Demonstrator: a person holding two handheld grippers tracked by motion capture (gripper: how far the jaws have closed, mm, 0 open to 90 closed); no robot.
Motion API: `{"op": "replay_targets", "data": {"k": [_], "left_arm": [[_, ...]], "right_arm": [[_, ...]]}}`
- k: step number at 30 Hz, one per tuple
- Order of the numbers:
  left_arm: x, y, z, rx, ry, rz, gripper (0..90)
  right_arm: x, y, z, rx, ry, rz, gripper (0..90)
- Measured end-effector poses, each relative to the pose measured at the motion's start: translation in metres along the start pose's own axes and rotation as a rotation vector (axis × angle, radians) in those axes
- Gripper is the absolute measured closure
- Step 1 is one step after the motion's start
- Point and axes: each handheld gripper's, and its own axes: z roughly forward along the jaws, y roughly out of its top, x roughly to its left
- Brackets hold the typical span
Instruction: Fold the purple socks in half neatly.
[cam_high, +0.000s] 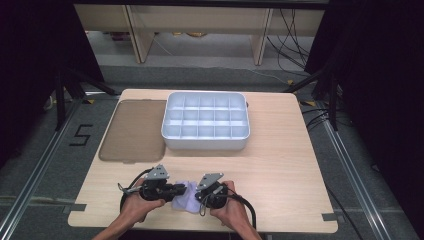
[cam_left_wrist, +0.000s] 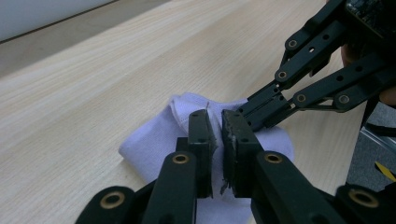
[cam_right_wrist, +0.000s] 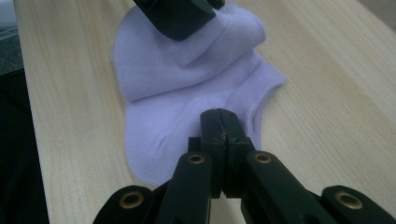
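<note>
A lilac sock (cam_high: 183, 200) lies near the table's front edge, between my two grippers. In the left gripper view the sock (cam_left_wrist: 149, 140) is partly folded over. My left gripper (cam_left_wrist: 215, 116) has its jaws nearly together, with a fold of the fabric pinched between the pads. My right gripper (cam_left_wrist: 250, 111) comes in from the right, its closed tips touching the sock's far edge. In the right gripper view my right gripper (cam_right_wrist: 220, 114) is shut, its tips resting over the sock (cam_right_wrist: 187, 74) near the cuff. Whether it pinches any fabric I cannot tell. My left gripper (cam_right_wrist: 180, 16) holds the raised fold at the top.
A white tray (cam_high: 205, 143) with several compartments stands at the middle back of the table. A flat brownish lid (cam_high: 132, 130) lies to its left. The table's front edge runs just below the hands (cam_high: 135, 207).
</note>
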Motion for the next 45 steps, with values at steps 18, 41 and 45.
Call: {"op": "replay_targets", "data": {"k": [18,41,45], "left_arm": [[-0.004,0.004,0.0,-0.07,-0.057,-0.048,61.1],[-0.007,-0.028,-0.001,0.103,-0.018,0.098,89.2],[-0.008,-0.029,-0.001,0.108,-0.011,0.08,89.2]], "right_arm": [[-0.009,-0.003,-0.025,-0.052,-0.024,0.078,88.7],[0.01,0.024,-0.024,-0.12,0.014,-0.015,89.6],[0.013,0.023,-0.015,-0.07,0.018,-0.024,90.0]]}}
